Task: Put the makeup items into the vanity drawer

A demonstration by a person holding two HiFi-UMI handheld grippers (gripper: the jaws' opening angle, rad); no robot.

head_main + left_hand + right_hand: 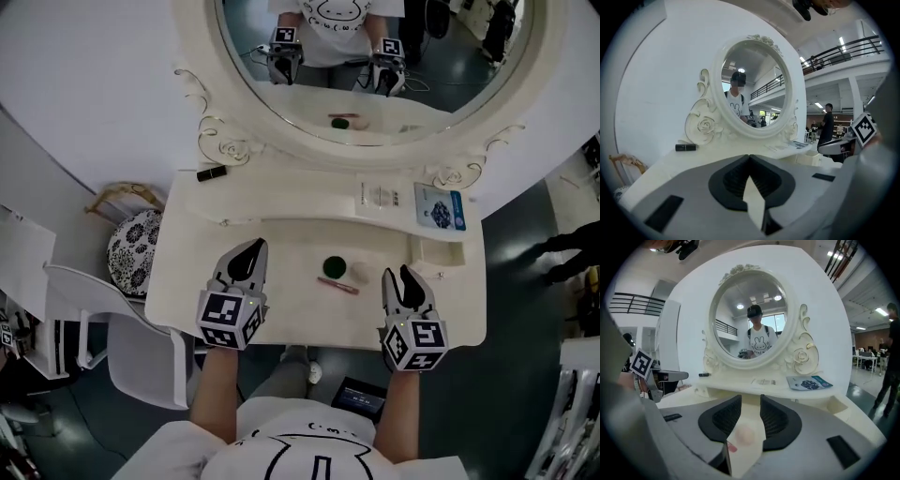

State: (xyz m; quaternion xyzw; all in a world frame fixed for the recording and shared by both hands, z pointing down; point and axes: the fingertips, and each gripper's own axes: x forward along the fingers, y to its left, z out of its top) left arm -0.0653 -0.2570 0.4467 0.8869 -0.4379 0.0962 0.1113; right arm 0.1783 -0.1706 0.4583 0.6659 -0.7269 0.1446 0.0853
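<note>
On the white vanity top (pixel 281 309) lie a round dark green compact (pixel 335 267), a pale pink puff (pixel 360 273) and a thin reddish pencil (pixel 337 286). A black lipstick (pixel 211 172) lies on the raised shelf at the back left, also seen in the left gripper view (pixel 686 147). My left gripper (pixel 251 253) hovers left of the compact, its jaws meeting at the tips (pixel 750 157), nothing in them. My right gripper (pixel 403 277) stands open just right of the puff. The puff (pixel 745 434) and the pencil's end (pixel 731 447) show through its gap (pixel 751 397), untouched.
A white leaflet (pixel 380 197) and a blue booklet (pixel 441 206) lie on the shelf under the oval mirror (pixel 375 56). A small recessed tray (pixel 441 251) sits at the right of the top. A chair with a patterned cushion (pixel 131 248) stands to the left.
</note>
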